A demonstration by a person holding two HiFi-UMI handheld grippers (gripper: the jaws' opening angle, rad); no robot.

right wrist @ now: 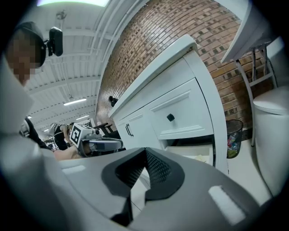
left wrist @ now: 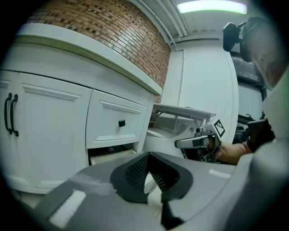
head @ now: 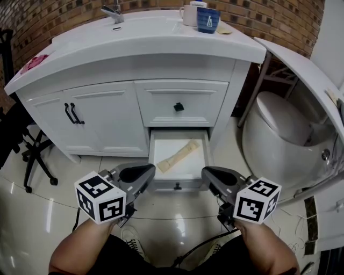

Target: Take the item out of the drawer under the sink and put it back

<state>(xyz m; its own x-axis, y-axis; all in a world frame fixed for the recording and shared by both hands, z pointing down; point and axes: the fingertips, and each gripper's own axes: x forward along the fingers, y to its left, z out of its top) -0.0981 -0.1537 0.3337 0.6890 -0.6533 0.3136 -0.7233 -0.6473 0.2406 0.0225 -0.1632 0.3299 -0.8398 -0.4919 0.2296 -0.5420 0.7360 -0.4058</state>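
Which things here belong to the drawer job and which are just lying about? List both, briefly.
Belongs to the job:
- open bottom drawer
- beige item lying in it
- left gripper and right gripper, both shut and empty, in front of the drawer

Just lying about:
- blue cup and white mug on the counter
- toilet
- office chair

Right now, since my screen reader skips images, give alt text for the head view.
The open bottom drawer under the sink holds a beige item; in front of it, the left claw and right claw hover shut and empty.
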